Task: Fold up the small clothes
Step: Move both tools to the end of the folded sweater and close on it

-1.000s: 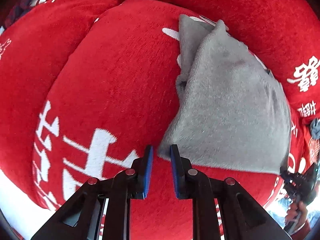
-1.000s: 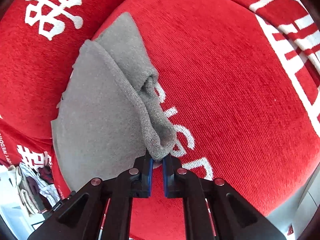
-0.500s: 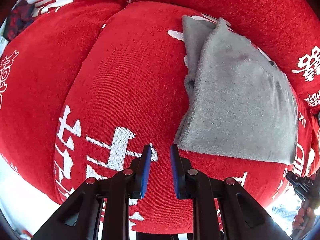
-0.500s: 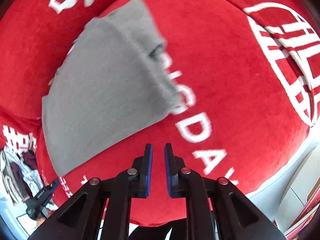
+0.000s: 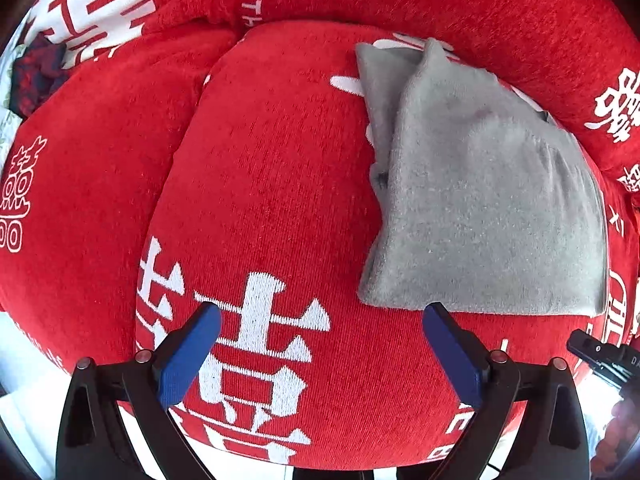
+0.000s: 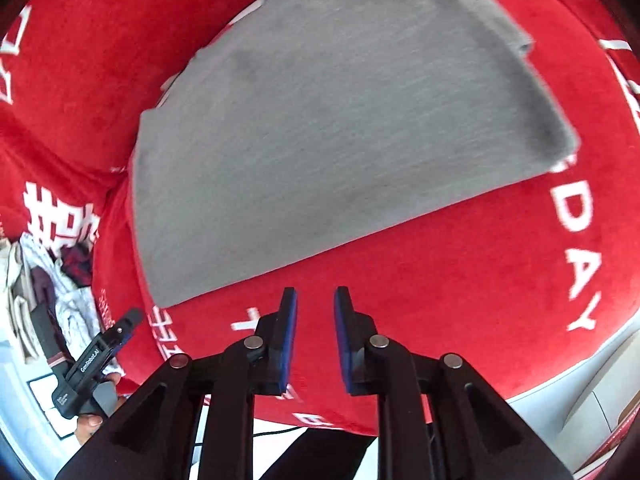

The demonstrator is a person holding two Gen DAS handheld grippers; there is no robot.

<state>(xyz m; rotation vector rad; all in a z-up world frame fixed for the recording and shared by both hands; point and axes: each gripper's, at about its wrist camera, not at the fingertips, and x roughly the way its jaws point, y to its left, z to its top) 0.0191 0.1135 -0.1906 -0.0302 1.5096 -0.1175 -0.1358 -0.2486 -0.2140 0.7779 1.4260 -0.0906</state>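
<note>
Both grippers hover apart from the folded grey garment (image 5: 480, 200).

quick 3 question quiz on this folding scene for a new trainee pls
1. True or false: the right gripper is clamped on the grey garment.
2. Which gripper has the wider gap? A) left gripper B) right gripper
3. Fill in: the garment lies on a ____ cushion with white lettering.

Key
1. False: its jaws have just been opening, nothing is between them and they sit clear of the cloth's near edge.
2. A: its jaws have just been opening wide, with nothing between them.
3. Red.
</note>
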